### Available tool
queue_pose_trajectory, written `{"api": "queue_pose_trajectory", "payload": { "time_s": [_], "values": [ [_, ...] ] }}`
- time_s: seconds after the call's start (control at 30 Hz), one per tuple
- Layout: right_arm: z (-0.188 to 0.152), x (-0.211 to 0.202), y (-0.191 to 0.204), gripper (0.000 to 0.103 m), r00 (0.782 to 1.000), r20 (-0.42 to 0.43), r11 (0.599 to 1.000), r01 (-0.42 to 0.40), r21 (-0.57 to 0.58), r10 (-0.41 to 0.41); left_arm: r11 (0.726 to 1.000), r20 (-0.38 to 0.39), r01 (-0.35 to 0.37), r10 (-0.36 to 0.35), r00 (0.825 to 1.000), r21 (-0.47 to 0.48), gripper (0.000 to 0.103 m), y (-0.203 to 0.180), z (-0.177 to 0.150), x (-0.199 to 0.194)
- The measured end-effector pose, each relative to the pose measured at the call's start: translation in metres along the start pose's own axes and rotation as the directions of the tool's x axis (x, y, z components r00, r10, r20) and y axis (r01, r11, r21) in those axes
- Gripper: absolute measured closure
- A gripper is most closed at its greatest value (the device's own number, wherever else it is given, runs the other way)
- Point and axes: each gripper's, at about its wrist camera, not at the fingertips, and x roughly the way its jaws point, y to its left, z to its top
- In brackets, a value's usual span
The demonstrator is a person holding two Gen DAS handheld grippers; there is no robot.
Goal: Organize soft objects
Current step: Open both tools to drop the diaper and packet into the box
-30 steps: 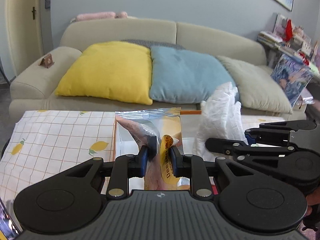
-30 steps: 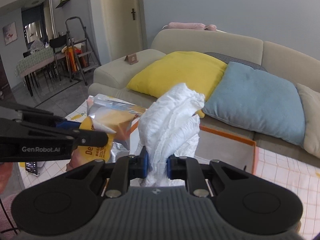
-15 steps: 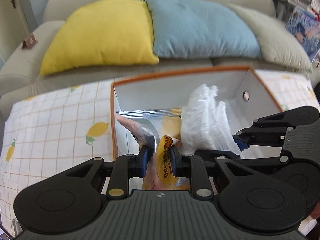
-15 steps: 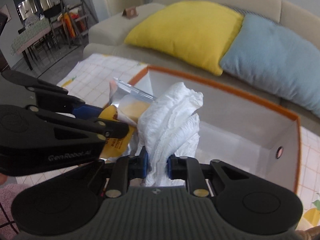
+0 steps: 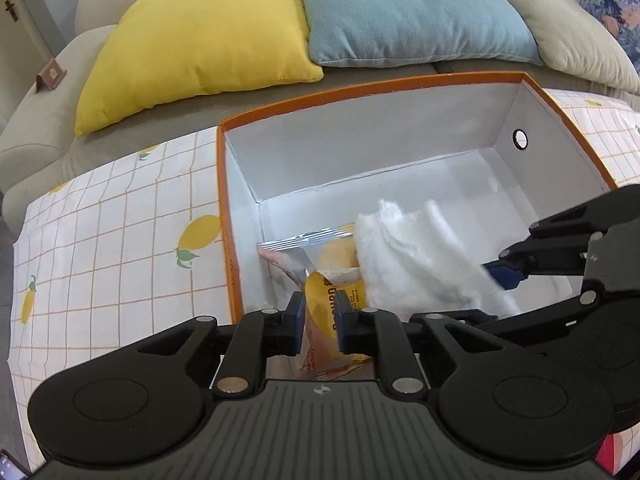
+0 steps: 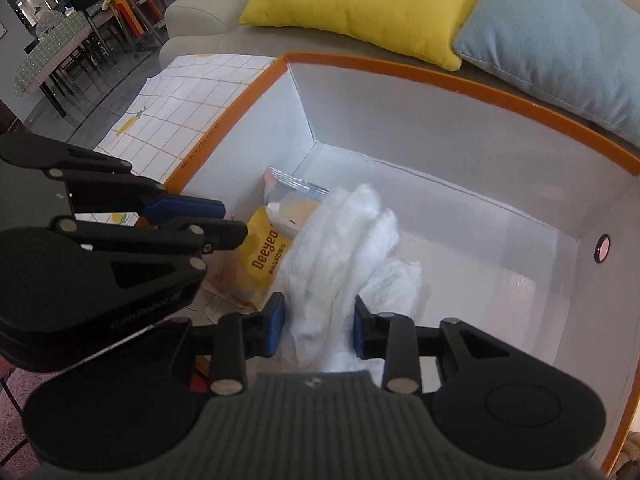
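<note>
Snack pouch [image 5: 334, 276] and white cloth [image 6: 344, 256] lie low inside the orange-rimmed box [image 5: 400, 88]. Left tool [image 5: 320, 316] pinches the pouch; right tool [image 6: 316, 330] stands parted around the cloth. Best to part the left likewise, then lift both straight up, clear of the walls.
</note>
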Motion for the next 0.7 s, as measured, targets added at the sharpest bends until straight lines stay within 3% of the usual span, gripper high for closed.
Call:
{"api": "queue_pose_trajectory", "payload": {
  "time_s": [0.1, 0.3, 0.4, 0.7],
  "values": [
    [-0.003, -0.003, -0.002, 0.056, 1.0, 0.01, 1.0, 0.006, 0.015, -0.006, 1.0, 0.023, -0.015, 0.015, 1.0, -0.025, 0.072, 0.002, -0.004, -0.006],
    [-0.008, -0.026, 0.001, 0.047, 0.997, 0.061, 0.999, 0.053, 0.013, -0.054, 0.997, 0.09, -0.038, 0.043, 0.995, -0.061, 0.061, 0.002, -0.006, -0.029],
    [-0.01, -0.04, 0.007, 0.034, 0.991, 0.099, 0.996, 0.094, -0.007, -0.093, 0.996, 0.126, -0.044, 0.054, 0.991, -0.082, 0.058, 0.001, -0.008, -0.044],
    [-0.031, -0.095, 0.024, 0.029, 0.951, 0.226, 0.972, 0.228, -0.05, -0.211, 0.994, 0.261, -0.004, 0.032, 0.965, -0.108, 0.058, -0.016, -0.028, -0.096]
  ]
}}
